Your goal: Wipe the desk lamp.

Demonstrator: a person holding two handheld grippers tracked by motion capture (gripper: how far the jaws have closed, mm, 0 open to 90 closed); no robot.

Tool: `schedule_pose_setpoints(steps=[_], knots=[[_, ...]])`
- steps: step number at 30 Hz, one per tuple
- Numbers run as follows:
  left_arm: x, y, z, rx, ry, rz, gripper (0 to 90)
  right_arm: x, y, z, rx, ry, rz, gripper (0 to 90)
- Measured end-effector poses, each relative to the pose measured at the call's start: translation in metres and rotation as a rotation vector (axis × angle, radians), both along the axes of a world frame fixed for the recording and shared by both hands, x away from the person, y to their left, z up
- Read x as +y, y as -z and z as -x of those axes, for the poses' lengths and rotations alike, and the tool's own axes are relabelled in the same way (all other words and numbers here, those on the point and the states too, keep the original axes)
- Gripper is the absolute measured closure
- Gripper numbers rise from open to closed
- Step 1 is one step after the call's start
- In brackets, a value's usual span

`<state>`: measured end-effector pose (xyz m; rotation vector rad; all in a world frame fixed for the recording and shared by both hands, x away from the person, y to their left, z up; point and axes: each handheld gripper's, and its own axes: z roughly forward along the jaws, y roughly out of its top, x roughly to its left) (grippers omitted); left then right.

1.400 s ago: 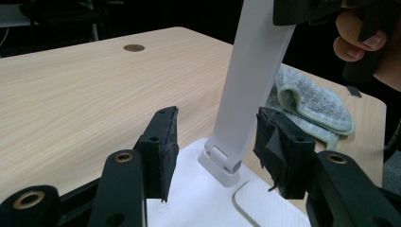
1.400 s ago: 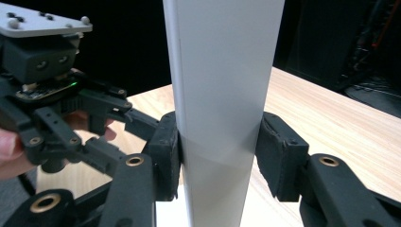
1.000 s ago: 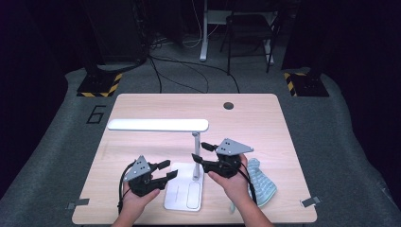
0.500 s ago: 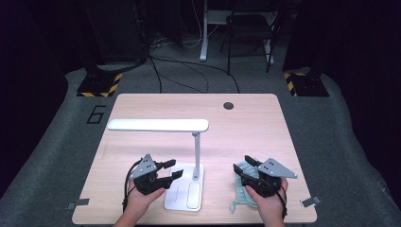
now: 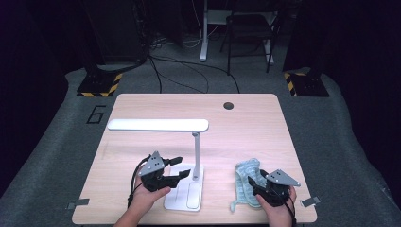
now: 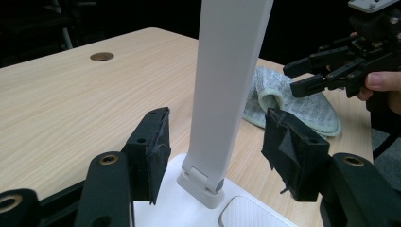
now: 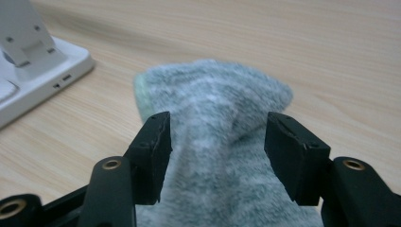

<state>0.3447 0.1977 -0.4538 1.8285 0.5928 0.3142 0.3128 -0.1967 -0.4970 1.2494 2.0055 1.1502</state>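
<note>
The right gripper (image 5: 254, 182), jaws just opening, is straddling the grey cloth (image 5: 246, 179) near the table's right edge, ungripped, while the open left gripper (image 5: 180, 168) is bracketing the lamp stem (image 6: 227, 94); closing on the cloth seems next.

Table (image 5: 142, 109) I'm working over: light wood top, round grommet hole (image 5: 229, 105) near its far edge. Lamp (image 5: 183, 195) sits on it, white base at the near edge, left of centre. Cloth (image 5: 244, 182) lies flat on the wood just right of the lamp base, not touching it.
</note>
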Motion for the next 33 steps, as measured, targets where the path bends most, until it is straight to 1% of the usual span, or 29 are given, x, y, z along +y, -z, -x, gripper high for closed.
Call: schedule_pose_setpoints(steps=[2, 3, 4, 5, 6, 7, 8, 9, 10, 11, 12, 13, 14, 15, 17, 18, 19, 20, 21, 22, 23, 24, 25, 27, 28, 29, 31, 32, 33], knots=[[-0.001, -0.001, 0.0, -0.015, 0.007, -0.009, 41.6, -0.003, 0.004, -0.002, 0.015, 0.014, 0.005, 41.6], [-0.003, -0.002, 0.0, -0.014, 0.006, 0.002, 41.6, -0.005, 0.006, -0.003, 0.02, 0.02, 0.004, 41.3], [-0.004, -0.003, 0.001, 0.0, 0.004, 0.004, 41.6, -0.006, 0.008, -0.004, 0.026, 0.023, -0.006, 41.3], [-0.004, -0.006, 0.0, 0.0, 0.018, -0.001, 41.6, -0.007, 0.009, -0.004, 0.026, 0.025, -0.012, 40.6], [-0.005, -0.007, 0.0, 0.001, 0.014, 0.01, 41.5, -0.008, 0.011, -0.004, 0.036, 0.038, -0.019, 39.0], [-0.004, -0.009, 0.0, 0.004, 0.021, 0.001, 41.3, -0.008, 0.012, -0.004, 0.039, 0.036, -0.021, 39.0], [-0.004, -0.011, -0.001, 0.009, 0.022, 0.005, 40.9, -0.008, 0.013, -0.004, 0.038, 0.036, -0.025, 38.9], [-0.004, -0.013, -0.001, 0.02, 0.025, 0.01, 40.6, -0.008, 0.014, -0.005, 0.03, 0.027, -0.023, 38.5], [-0.004, -0.016, -0.002, 0.021, 0.031, 0.016, 40.3, -0.008, 0.014, -0.004, 0.038, 0.031, -0.024, 37.9], [-0.005, -0.018, -0.002, 0.03, 0.033, 0.033, 40.3, -0.008, 0.014, -0.004, 0.039, 0.024, -0.024, 37.6], [-0.005, -0.021, -0.002, 0.025, 0.037, 0.033, 40.3, -0.007, 0.014, -0.004, 0.039, 0.018, -0.025, 37.6], [-0.006, -0.024, -0.002, 0.031, 0.046, 0.031, 40.2, -0.007, 0.015, -0.004, 0.039, 0.023, -0.024, 37.6], [-0.007, -0.027, -0.003, 0.016, 0.048, 0.029, 40.1, -0.007, 0.016, -0.005, 0.046, 0.027, -0.014, 37.4], [-0.007, -0.032, -0.004, 0.0, 0.052, 0.016, 40.1, -0.006, 0.017, -0.006, 0.047, 0.027, -0.014, 37.5], [-0.009, -0.039, -0.006, 0.006, 0.057, 0.031, 40.1, -0.006, 0.018, -0.006, 0.059, 0.026, -0.016, 37.6], [-0.01, -0.041, -0.007, -0.003, 0.064, 0.03, 40.1, -0.005, 0.018, -0.006, 0.069, 0.031, -0.014, 37.6], [-0.011, -0.045, -0.008, -0.009, 0.063, 0.035, 40.1, -0.006, 0.019, -0.007, 0.066, 0.024, -0.002, 37.7], [-0.012, -0.048, -0.01, -0.011, 0.069, 0.032, 40.1, -0.004, 0.02, -0.007, 0.074, 0.035, -0.005, 38.3], [-0.013, -0.051, -0.011, -0.011, 0.076, 0.033, 40.1, -0.004, 0.021, -0.008, 0.075, 0.032, -0.003, 39.9], [-0.015, -0.054, -0.013, -0.015, 0.086, 0.033, 40.2, -0.004, 0.021, -0.008, 0.096, 0.027, -0.006, 41.1], [-0.016, -0.055, -0.014, -0.022, 0.09, 0.031, 40.3, -0.004, 0.023, -0.009, 0.095, 0.02, -0.006, 41.6], [-0.017, -0.057, -0.014, -0.019, 0.095, 0.038, 40.4, -0.004, 0.023, -0.009, 0.097, 0.02, -0.005, 42.1], [-0.018, -0.059, -0.015, -0.029, 0.101, 0.025, 40.4, -0.004, 0.024, -0.009, 0.1, 0.015, -0.007, 42.4], [-0.018, -0.062, -0.016, -0.024, 0.112, 0.025, 40.9, -0.003, 0.025, -0.009, 0.105, 0.015, -0.007, 42.5], [-0.017, -0.062, -0.016, -0.026, 0.11, 0.033, 40.8, -0.004, 0.026, -0.01, 0.097, 0.011, -0.004, 42.9], [-0.016, -0.062, -0.016, -0.02, 0.108, 0.038, 40.8, -0.004, 0.026, -0.01, 0.103, 0.009, -0.007, 43.8], [-0.013, -0.062, -0.015, -0.018, 0.114, 0.033, 41.1, -0.004, 0.026, -0.01, 0.101, 0.005, -0.008, 48.0], [-0.012, -0.062, -0.014, -0.013, 0.112, 0.032, 41.3, -0.004, 0.026, -0.01, 0.108, -0.002, -0.008, 51.2], [-0.01, -0.061, -0.013, -0.017, 0.117, 0.031, 41.3, -0.005, 0.026, -0.01, 0.108, -0.011, -0.005, 55.0]])
